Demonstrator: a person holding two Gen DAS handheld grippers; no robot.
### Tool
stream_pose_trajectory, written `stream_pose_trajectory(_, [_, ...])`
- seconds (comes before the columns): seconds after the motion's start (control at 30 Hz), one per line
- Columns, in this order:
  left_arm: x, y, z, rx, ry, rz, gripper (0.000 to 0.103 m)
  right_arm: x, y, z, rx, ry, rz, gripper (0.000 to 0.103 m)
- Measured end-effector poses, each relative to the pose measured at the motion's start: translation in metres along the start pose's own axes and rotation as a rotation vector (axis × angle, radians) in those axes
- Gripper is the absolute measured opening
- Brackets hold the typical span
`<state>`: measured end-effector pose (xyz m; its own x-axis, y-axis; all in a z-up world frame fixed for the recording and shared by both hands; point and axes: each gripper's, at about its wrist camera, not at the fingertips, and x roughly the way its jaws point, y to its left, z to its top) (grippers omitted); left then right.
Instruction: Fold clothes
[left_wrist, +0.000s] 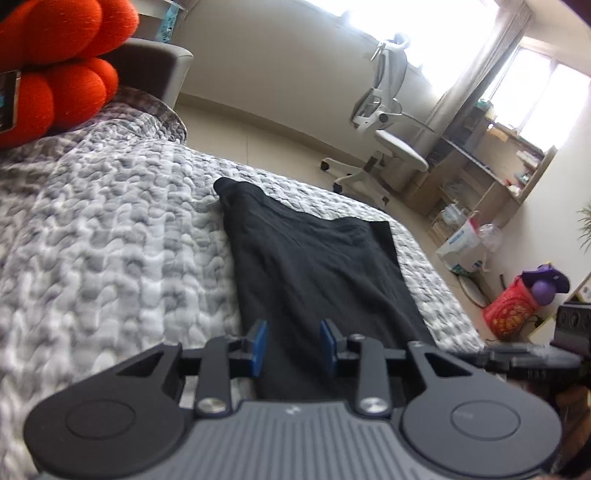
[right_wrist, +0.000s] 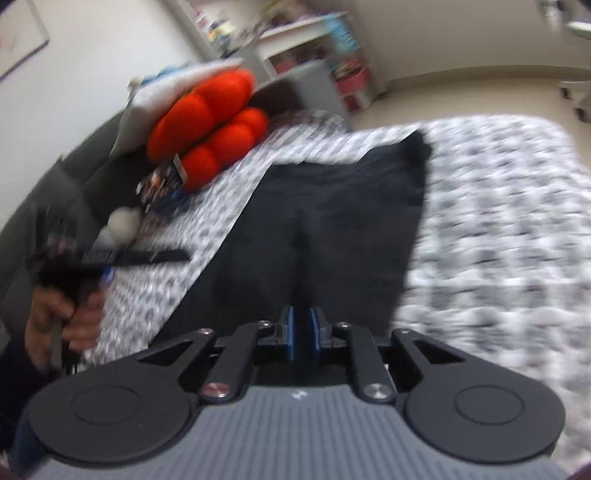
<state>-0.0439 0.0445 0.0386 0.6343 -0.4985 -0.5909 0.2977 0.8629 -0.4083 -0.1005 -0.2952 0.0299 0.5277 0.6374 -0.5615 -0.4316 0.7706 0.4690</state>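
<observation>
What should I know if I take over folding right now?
Left gripper: open, nothing between its fingers, above the near end of the black garment.
Right gripper: narrow gap between its fingers, nothing visibly gripped, over the same near end.
The garment lies in a long strip on the grey bedspread.
Done: it appears folded lengthwise.
Left: probably fold it end to end.

You saw a black garment (left_wrist: 317, 266) of matt, soft cloth with faint creases, lying on a quilted bed cover (left_wrist: 110, 229) whose puckered grey-and-white fabric looked rough. Your left gripper (left_wrist: 294, 345) had a matt black plastic body, a ribbed grey housing, shiny metal pivot screws and smooth blue pads (left_wrist: 260, 341). The orange cushion (left_wrist: 66, 62) showed a fuzzy, knitted-looking surface.
</observation>
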Motion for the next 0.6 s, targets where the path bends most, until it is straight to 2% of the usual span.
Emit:
stream_pose_trajectory(0.07, [0.012,-0.003,-0.002,0.017,0.013,0.001,0.032,0.013,0.004,-0.006,-0.052,0.043,-0.027,0.012])
stream_pose_trajectory(0.13, [0.021,-0.003,-0.009,0.047,0.03,0.017,0.032,0.011,0.003,-0.013,-0.085,0.013,-0.039,0.008])
stream_pose_trajectory(0.17, [0.024,-0.003,-0.012,0.063,0.035,0.023,0.028,0.008,-0.002,-0.015,-0.068,0.003,-0.042,0.001])
stream_pose_trajectory(0.23, [0.022,-0.003,-0.014,0.091,0.021,0.034,0.026,0.0,-0.009,-0.017,-0.04,-0.021,-0.072,0.0])
stream_pose_trajectory(0.3, [0.02,-0.001,-0.012,0.09,0.017,0.049,0.024,-0.006,-0.01,-0.017,-0.043,-0.042,-0.124,0.002])
stream_pose_trajectory(0.33, [0.02,0.0,-0.01,0.089,0.01,0.061,0.024,-0.007,-0.008,-0.015,-0.046,-0.055,-0.129,0.007])
stream_pose_trajectory(0.37, [0.02,0.001,-0.008,0.09,0.003,0.077,0.025,-0.009,-0.006,-0.013,-0.049,-0.068,-0.135,0.017])
stream_pose_trajectory(0.53, [0.024,0.0,0.004,0.085,-0.033,0.056,0.026,-0.003,0.006,0.004,-0.112,-0.129,-0.092,0.017])
stream_pose_trajectory(0.6, [0.026,-0.005,0.009,0.096,-0.055,0.051,0.03,0.011,0.01,0.011,-0.154,-0.112,-0.079,0.017])
